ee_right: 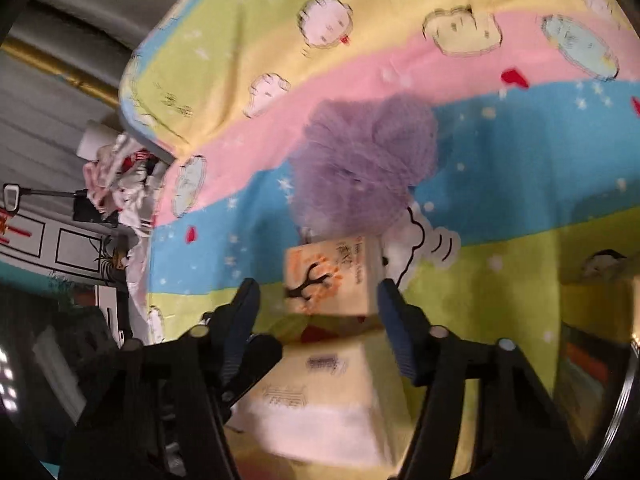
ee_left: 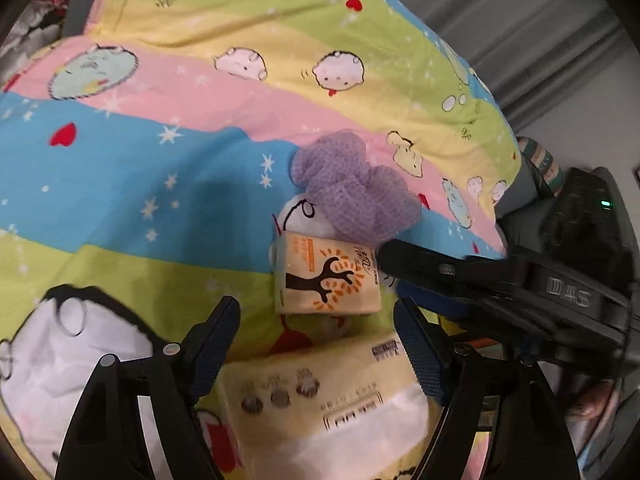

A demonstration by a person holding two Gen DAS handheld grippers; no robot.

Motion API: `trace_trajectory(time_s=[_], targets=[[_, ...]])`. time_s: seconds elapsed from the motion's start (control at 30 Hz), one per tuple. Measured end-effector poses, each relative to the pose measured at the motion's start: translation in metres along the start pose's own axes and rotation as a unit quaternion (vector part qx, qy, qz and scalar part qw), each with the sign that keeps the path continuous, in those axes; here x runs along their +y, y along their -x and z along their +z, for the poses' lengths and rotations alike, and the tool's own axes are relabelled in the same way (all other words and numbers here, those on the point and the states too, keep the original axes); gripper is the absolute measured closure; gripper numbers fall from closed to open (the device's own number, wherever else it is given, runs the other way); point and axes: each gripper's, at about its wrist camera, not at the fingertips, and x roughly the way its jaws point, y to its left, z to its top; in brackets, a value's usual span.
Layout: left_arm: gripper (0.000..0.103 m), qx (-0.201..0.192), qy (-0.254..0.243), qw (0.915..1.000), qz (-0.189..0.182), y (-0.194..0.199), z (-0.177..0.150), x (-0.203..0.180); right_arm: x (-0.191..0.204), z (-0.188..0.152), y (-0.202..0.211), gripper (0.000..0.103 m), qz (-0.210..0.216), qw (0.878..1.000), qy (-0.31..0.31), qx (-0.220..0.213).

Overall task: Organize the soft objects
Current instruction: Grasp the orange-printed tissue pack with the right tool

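**Both grippers close in on the tissue packs**

Now the left gripper [ee_left: 316, 340] hangs over the large pack [ee_left: 320, 396] of tissues, jaws spread to either side of it with no pad pressing on the wrap. The right gripper [ee_right: 318, 328] points at the small pack [ee_right: 330, 278], which stands just beyond the large one; its jaws also stand apart, and although the right-hand finger [ee_right: 394, 320] lies close beside the pack's edge, blur in that view makes it hard to say whether it touches. Nothing is held by either tool, as far as I can tell. Behind the small pack, touching or nearly so, sits the purple puff [ee_left: 354, 186], all three resting on the quilt [ee_left: 140, 168].

What could go wrong: the two grippers are crowded together, and in the left view the right one [ee_left: 460, 276] reaches in just beside the small pack, so a careless close could knock fingers together. The small pack looks light and stands on soft bedding; a one-sided nudge would likely tip it into the puff. A low grab could pinch the quilt as well.

Both packs are soft blocks in slick, pale-yellow plastic wrap that may slide or dent under the ribbed pads. The puff is a gathered, springy mesh ball, apt to snag. The quilt is cotton-like, striped, and rumpled.
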Motion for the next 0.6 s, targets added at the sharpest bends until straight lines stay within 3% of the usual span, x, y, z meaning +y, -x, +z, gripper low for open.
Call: trace_trajectory(time_s=[0.1, 0.2, 0.3, 0.43, 0.6], targets=[[0.026, 0.009, -0.002, 1.0, -0.002, -0.01, 0.002, 0.002, -0.006, 0.003, -0.014, 0.046, 0.013, 1.0, -0.011, 0.019], [0.04, 0.012, -0.012, 0.9998, -0.013, -0.017, 0.001, 0.001, -0.008, 0.002, -0.024, 0.052, 0.008, 1.0, -0.005, 0.024], [0.045, 0.004, -0.037, 0.9991, 0.017, -0.019, -0.002, -0.007, -0.009, -0.002, -0.027, 0.055, 0.013, 1.0, -0.003, 0.027], [0.045, -0.005, -0.05, 0.9984, 0.025, -0.008, -0.006, -0.017, -0.006, -0.005, -0.019, 0.055, 0.022, 1.0, 0.005, 0.019], [0.045, -0.052, -0.096, 0.9934, 0.034, 0.032, -0.018, -0.051, 0.01, -0.018, 0.023, 0.054, 0.035, 0.999, 0.031, -0.02]])
